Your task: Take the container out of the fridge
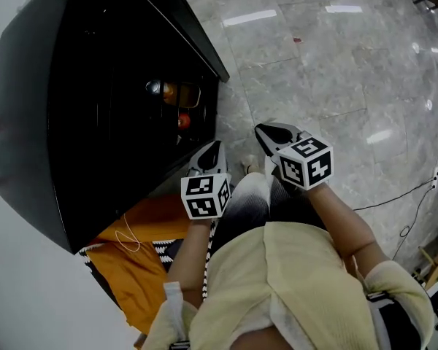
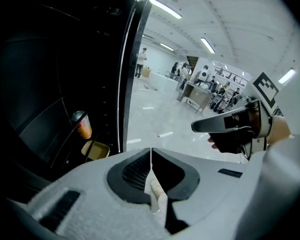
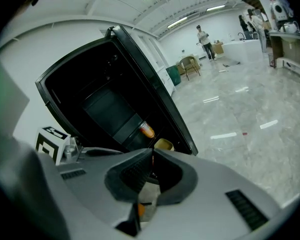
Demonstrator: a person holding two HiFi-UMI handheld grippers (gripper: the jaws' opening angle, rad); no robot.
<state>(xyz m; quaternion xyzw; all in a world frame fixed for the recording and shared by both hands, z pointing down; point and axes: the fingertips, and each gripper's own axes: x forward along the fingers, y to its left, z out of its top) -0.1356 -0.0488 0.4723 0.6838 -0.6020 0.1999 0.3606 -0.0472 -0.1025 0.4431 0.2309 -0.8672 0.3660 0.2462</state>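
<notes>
The fridge (image 1: 29, 122) stands open at the left, its inside dark. A pale, open-topped container (image 1: 190, 95) sits low inside, next to an orange bottle (image 1: 164, 90) with a grey cap. In the left gripper view the container (image 2: 96, 150) is down left of my jaws, below the bottle (image 2: 82, 124). The right gripper view has the container (image 3: 163, 144) just above my jaw tips. My left gripper (image 1: 210, 153) (image 2: 150, 153) hangs shut and empty in front of the opening. My right gripper (image 1: 266, 133) (image 3: 152, 153) hangs to its right, shut and empty.
The black fridge door (image 1: 193, 28) swings out over the marble floor (image 1: 336, 71). Something small and red (image 1: 183, 121) lies below the container. An orange cloth (image 1: 142, 239) lies by my legs. A cable (image 1: 401, 195) crosses the floor at right. People and tables (image 2: 205, 86) are far off.
</notes>
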